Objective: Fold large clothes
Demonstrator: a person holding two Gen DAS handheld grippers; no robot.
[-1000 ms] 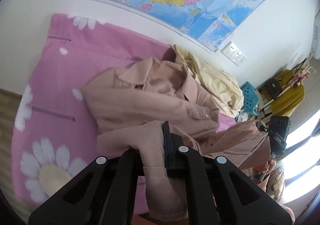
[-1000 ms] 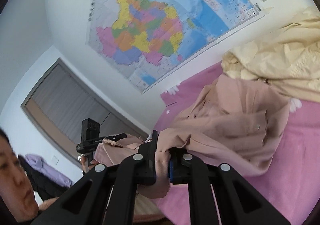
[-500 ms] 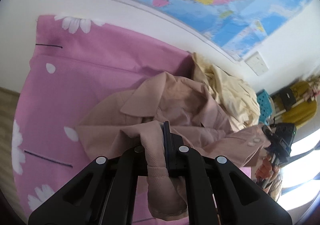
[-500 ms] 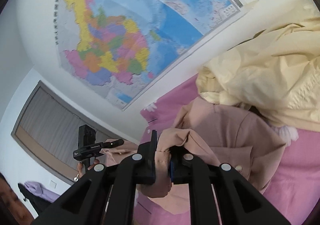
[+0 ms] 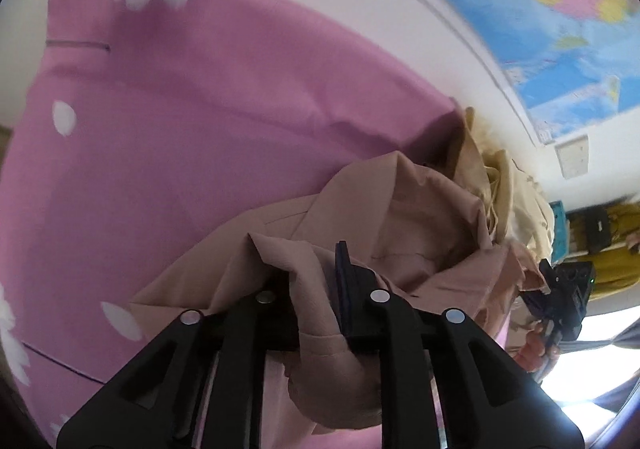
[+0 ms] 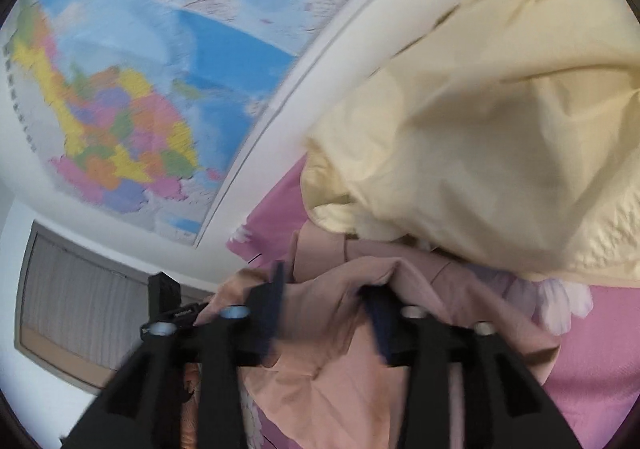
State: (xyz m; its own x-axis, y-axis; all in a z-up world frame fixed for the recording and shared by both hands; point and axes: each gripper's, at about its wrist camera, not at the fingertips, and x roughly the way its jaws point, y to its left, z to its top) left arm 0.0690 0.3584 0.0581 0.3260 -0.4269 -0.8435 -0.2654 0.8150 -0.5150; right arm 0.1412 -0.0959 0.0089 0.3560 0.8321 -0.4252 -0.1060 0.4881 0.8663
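A dusty-pink jacket [image 5: 384,217] lies bunched on the pink flowered bedspread [image 5: 180,137]. My left gripper [image 5: 312,281] has its jaws a little apart with a fold of the jacket draped between them. My right gripper [image 6: 324,289] is open wide, and the jacket's cloth [image 6: 332,353] lies loosely across its fingers. The right gripper also shows at the right edge of the left wrist view [image 5: 560,297]. A cream-yellow garment [image 6: 500,129] lies heaped just beyond the jacket.
A wall with a coloured map [image 6: 140,89] stands right behind the bed. A power socket [image 5: 574,155] is on the wall. A blue basket [image 5: 558,225] and a yellow garment [image 5: 616,257] are at the far right.
Both grippers have moved forward toward the wall with the jacket. The right gripper, shut on the cloth before, has opened wide. The left jaws have parted a little.
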